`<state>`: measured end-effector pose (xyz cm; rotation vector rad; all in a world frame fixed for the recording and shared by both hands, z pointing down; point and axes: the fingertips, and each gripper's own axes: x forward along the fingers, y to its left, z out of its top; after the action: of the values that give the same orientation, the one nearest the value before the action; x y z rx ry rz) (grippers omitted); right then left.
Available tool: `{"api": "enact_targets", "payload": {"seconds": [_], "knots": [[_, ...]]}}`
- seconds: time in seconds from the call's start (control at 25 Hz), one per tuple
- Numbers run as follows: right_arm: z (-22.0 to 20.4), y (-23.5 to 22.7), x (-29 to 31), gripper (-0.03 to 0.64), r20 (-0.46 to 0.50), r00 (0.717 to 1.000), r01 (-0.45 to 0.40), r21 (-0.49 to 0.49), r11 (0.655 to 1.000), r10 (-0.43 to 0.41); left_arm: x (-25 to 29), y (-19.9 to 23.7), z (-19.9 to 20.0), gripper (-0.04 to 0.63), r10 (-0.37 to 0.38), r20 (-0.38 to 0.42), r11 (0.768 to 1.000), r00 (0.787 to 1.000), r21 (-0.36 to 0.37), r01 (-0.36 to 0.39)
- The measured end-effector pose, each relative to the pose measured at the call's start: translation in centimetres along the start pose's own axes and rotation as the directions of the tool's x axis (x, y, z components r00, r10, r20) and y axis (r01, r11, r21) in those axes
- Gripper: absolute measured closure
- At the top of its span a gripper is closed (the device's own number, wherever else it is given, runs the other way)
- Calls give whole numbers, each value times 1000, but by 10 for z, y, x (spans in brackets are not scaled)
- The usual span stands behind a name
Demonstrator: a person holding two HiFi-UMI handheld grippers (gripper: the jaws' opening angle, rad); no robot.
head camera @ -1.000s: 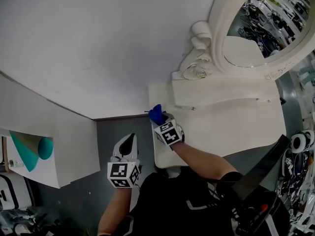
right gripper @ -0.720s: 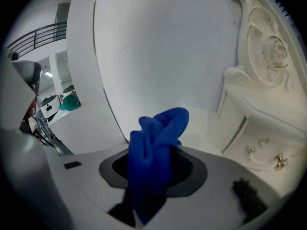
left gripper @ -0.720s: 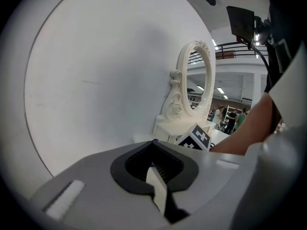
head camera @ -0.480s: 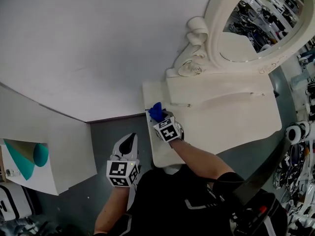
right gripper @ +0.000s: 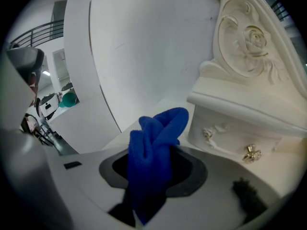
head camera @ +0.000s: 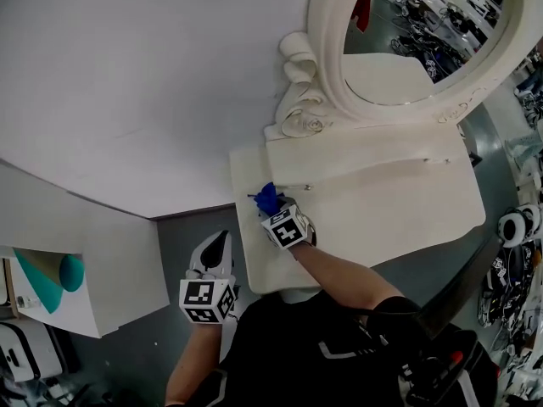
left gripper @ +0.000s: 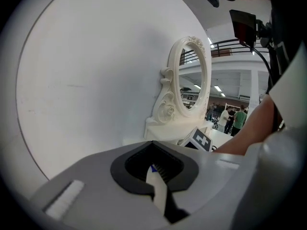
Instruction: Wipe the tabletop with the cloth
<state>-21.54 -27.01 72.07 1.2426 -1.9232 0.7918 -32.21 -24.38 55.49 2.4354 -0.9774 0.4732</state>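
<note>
Your right gripper (head camera: 278,212) has its jaws clenched on the blue cloth (head camera: 270,198), which bunches up out of them in folds (right gripper: 156,152). The cloth sits just in front of the left end of the cream drawer box (head camera: 365,164), over the left corner of the pale surface (head camera: 382,219). Whether it presses on the surface cannot be told. The drawer box's metal knob (right gripper: 251,152) shows near the cloth, to its right. Your left gripper (head camera: 218,246) has its jaws pressed together with nothing between them. It hangs off the surface over the grey floor (head camera: 182,236), well apart from the drawer box and to its left. The oval mirror (head camera: 407,41) rises directly behind the drawer box.
</note>
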Motion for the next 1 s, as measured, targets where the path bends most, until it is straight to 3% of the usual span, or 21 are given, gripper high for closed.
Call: {"api": "enact_targets", "payload": {"seconds": [0.2,0.64,1.0], "knots": [[-11,-15,-11,459,-6,1000,-3,-4,1000,3,1,-12,4,588,26,4,1000,1000,-2,-26],[-40,-75,-46,459,-15,998,55,44,998,-54,22,-61,10,588,-2,7,1000,1000,24,2],[-60,-109,-69,459,-20,999,49,31,998,-48,43,-102,15,588,-10,7,999,1000,33,10]]}}
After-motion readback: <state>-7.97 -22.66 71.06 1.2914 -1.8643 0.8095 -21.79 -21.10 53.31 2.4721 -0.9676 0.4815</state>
